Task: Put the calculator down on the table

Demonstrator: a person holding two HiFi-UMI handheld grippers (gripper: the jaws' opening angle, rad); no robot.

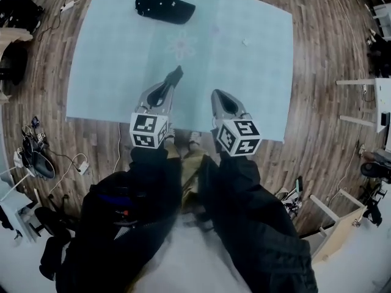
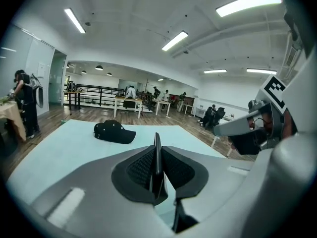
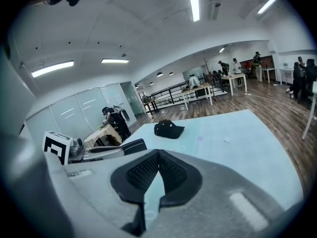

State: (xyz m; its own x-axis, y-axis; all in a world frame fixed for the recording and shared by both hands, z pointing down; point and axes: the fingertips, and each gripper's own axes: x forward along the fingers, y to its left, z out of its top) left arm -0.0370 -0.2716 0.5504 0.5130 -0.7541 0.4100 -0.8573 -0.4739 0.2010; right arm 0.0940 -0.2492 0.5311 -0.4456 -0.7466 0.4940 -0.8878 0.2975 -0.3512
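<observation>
A thin dark calculator [image 1: 175, 76] sticks out forward from my left gripper [image 1: 169, 86], above the near part of the table [image 1: 250, 84] with its pale blue cloth. In the left gripper view the calculator [image 2: 157, 155] stands edge-on between the pads, which are shut on it. My right gripper [image 1: 215, 94] hangs beside it to the right, shut with nothing held; in its own view the pad tips [image 3: 157, 152] meet. The right gripper view also catches the left gripper's jaws with the calculator [image 3: 132, 146] at the left.
A black cap [image 1: 164, 6] lies at the table's far side, and a small white scrap [image 1: 245, 41] lies at its right. Cables and bags [image 1: 33, 154] crowd the wooden floor at left. White desks [image 1: 366, 102] stand at right. Several people are in the room behind.
</observation>
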